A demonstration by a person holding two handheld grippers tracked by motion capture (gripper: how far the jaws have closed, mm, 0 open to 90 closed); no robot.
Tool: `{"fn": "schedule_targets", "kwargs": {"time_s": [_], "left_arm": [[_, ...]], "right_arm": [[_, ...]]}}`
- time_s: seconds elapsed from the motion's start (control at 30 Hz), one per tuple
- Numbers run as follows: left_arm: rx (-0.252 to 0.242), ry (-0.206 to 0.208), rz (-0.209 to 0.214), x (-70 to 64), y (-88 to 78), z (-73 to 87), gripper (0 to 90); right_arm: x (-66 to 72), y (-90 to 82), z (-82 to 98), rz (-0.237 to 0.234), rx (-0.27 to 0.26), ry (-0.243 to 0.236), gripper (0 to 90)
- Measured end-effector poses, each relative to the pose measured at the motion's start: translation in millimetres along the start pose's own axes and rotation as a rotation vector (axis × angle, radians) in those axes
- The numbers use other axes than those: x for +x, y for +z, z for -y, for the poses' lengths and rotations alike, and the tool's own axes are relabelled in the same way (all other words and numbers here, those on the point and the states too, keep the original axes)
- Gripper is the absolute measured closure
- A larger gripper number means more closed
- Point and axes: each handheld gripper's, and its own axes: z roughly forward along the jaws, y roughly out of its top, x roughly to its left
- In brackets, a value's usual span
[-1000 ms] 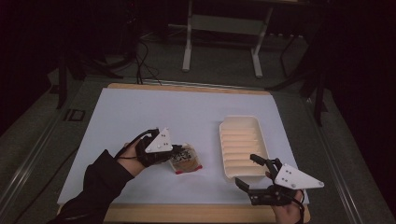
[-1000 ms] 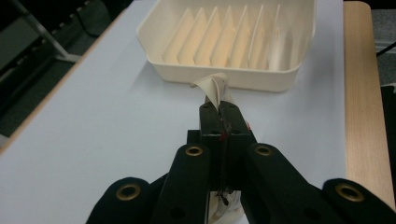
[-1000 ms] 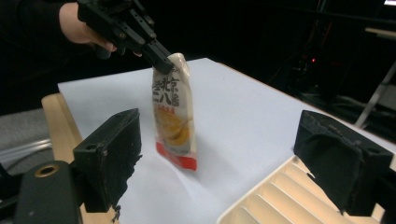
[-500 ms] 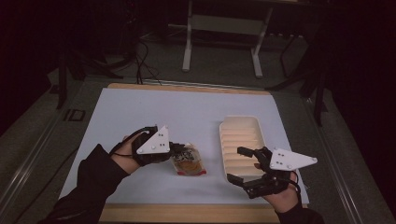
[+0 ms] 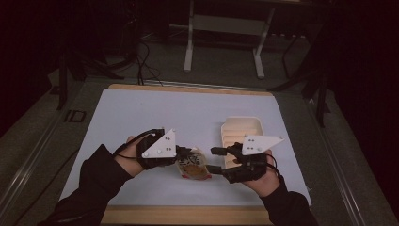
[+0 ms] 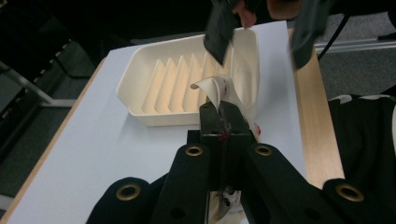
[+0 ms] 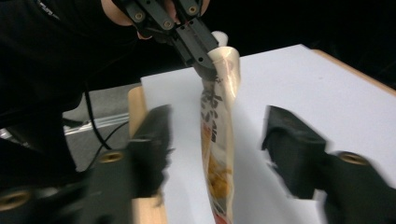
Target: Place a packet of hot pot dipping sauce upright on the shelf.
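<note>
Now the snack packet hangs lengthwise between the right gripper's jaws, which have just been closing but stand apart either side of it, while the left gripper stays clamped on its top edge just beyond.

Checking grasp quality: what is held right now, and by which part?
Left gripper pinches the snack bag by its top edge; right gripper straddles it, not gripping.
</note>
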Motion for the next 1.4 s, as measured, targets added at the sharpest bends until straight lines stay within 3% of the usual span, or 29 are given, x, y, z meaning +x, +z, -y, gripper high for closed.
{"fn": "schedule_targets", "kwargs": {"time_s": [0.1, 0.37, 0.4, 0.5, 0.87, 0.93, 0.97, 1.13, 1.17, 1.2, 1.27, 1.3, 1.4], "left_arm": [[0.000, 0.010, -0.001, -1.1, 1.2, -3.4, 90.0], [-0.009, 0.002, 0.016, -1.1, 3.8, -10.2, 90.0], [-0.015, 0.003, 0.015, -1.1, 4.0, -10.7, 90.0], [-0.011, 0.004, 0.010, -0.8, 4.8, -12.2, 90.0], [-0.044, -0.039, 0.058, 4.2, 3.4, -9.1, 85.8], [-0.067, -0.055, 0.074, 5.3, 1.3, -8.2, 81.2], [-0.092, -0.101, 0.086, 6.9, -2.4, -7.4, 75.0], [-0.160, -0.148, 0.094, 8.4, -10.7, -5.0, 62.4], [-0.177, -0.164, 0.086, 8.7, -12.8, -4.2, 55.5], [-0.215, -0.170, 0.050, 9.2, -17.2, -1.3, 51.8], [-0.233, -0.178, 0.037, 9.8, -19.5, 0.3, 44.8], [-0.241, -0.196, 0.015, 10.4, -21.8, 1.7, 38.4], [-0.267, -0.278, -0.022, 12.0, -27.6, 7.0, 32.5]], "right_arm": [[-5.2, 10.3, -2.3, -0.002, 0.030, 0.004, 49.9], [-11.1, 21.0, -5.0, -0.031, 0.048, 0.020, 63.7], [-12.2, 25.4, -6.3, -0.044, 0.072, 0.017, 76.5], [-13.5, 27.0, -7.5, -0.062, 0.094, 0.006, 85.9], [-16.3, 24.6, -9.4, -0.079, 0.094, 0.006, 89.9], [-16.4, 24.1, -9.8, -0.080, 0.090, 0.009, 89.9], [-17.4, 21.8, -11.1, -0.075, 0.084, 0.005, 90.0], [-19.1, 15.8, -12.8, -0.057, 0.064, 0.001, 90.0], [-20.2, 13.2, -13.3, -0.049, 0.056, -0.003, 90.0], [-20.6, 11.9, -13.6, -0.046, 0.053, 0.000, 90.0], [-21.5, 10.7, -14.1, -0.042, 0.052, -0.002, 90.0], [-23.7, 8.3, -14.7, -0.040, 0.049, 0.000, 90.0], [-26.1, 6.4, -15.1, -0.036, 0.048, 0.003, 90.0]]}}
